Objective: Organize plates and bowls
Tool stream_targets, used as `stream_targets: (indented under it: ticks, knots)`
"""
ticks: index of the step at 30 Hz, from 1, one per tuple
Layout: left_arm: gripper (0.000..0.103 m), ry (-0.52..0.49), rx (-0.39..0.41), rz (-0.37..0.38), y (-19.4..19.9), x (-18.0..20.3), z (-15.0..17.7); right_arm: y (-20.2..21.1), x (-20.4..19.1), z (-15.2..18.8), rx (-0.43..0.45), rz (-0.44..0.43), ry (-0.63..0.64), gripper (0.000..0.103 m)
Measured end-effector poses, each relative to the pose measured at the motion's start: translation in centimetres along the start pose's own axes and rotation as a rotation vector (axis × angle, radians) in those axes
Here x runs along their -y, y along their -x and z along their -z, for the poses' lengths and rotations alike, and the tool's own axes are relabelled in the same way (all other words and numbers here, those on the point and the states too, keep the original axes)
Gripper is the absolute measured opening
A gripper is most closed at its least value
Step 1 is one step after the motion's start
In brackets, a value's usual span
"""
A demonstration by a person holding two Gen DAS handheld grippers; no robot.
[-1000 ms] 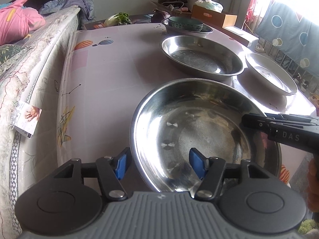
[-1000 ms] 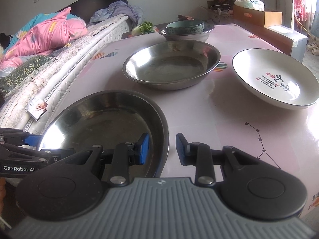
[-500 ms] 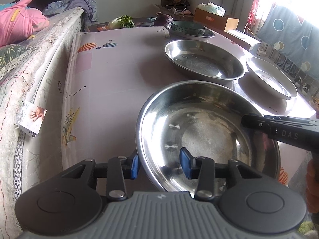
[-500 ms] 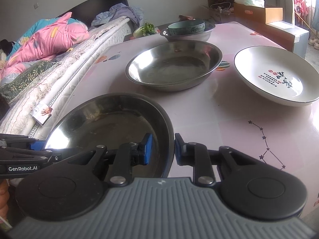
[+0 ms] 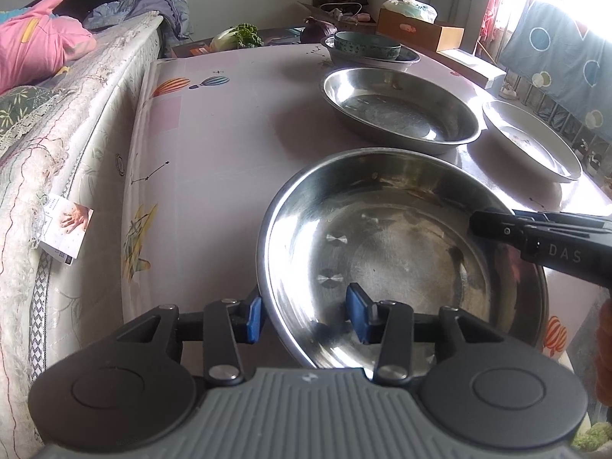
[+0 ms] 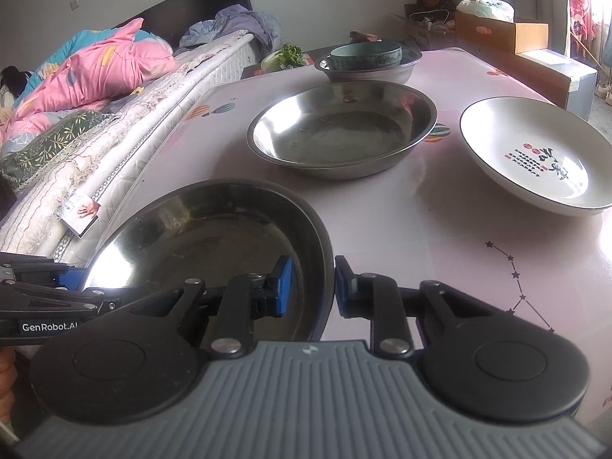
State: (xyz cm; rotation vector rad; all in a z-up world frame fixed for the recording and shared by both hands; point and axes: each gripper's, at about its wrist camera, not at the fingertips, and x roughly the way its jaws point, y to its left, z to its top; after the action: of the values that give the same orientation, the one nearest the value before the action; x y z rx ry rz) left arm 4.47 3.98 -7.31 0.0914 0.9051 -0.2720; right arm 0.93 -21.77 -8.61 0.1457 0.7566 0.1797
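Two grippers are straddling opposite sides of the near steel basin (image 5: 401, 260), which is sitting at the near edge of the pink table (image 5: 237, 122). The left gripper (image 5: 308, 313) is bracketing the basin's left rim — one blue pad outside the wall, the other inside the bowl; its jaws have just been closing, then easing slightly wider, and the inner pad is standing clear of the metal, so it is not clamping. The right gripper (image 6: 313, 287) is reaching over the right rim with its pads drawn in close on either side of the wall, apparently pinching the near steel basin. Just beyond it a second steel basin (image 6: 342, 130) is resting on the table, and a white plate (image 6: 535, 157) with red and black lettering is lying to its right, apart from it. At the far end a teal bowl (image 6: 365, 56) is sitting inside a steel bowl (image 6: 369, 72). A mattress (image 5: 57, 160) is running along the table's left side.
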Motion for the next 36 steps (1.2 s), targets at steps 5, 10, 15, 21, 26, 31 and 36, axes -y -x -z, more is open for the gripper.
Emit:
stream_targets:
  ticks: [5,10,15,21,26,31,36]
  knots:
    - [0.048,0.0,0.001,-0.009,-0.02,0.23,-0.07,-0.02,-0.12,0.13,0.003,0.006,0.005,0.022]
    - [0.049,0.002,-0.004,-0.021,-0.06,0.45,-0.54,-0.2,-0.29,-0.1,0.0,0.017,0.01,0.023]
    - [0.049,0.005,-0.005,-0.021,-0.03,0.41,-0.65,-0.04,-0.25,-0.27,0.008,0.018,0.009,0.023]
    - [0.049,0.004,-0.004,-0.022,0.16,0.45,-0.67,0.13,-0.37,-0.22,0.011,0.018,0.013,0.023]
    - [0.049,0.004,0.002,-0.027,0.46,0.55,-0.71,0.1,-0.36,-0.24,0.011,0.016,0.007,0.023]
    - [0.049,0.002,0.004,-0.03,0.67,0.66,-0.73,0.14,-0.34,-0.23,0.011,0.014,0.006,0.023]
    - [0.049,0.002,0.006,-0.03,0.74,0.72,-0.73,0.26,-0.33,-0.32,0.013,0.014,0.005,0.024]
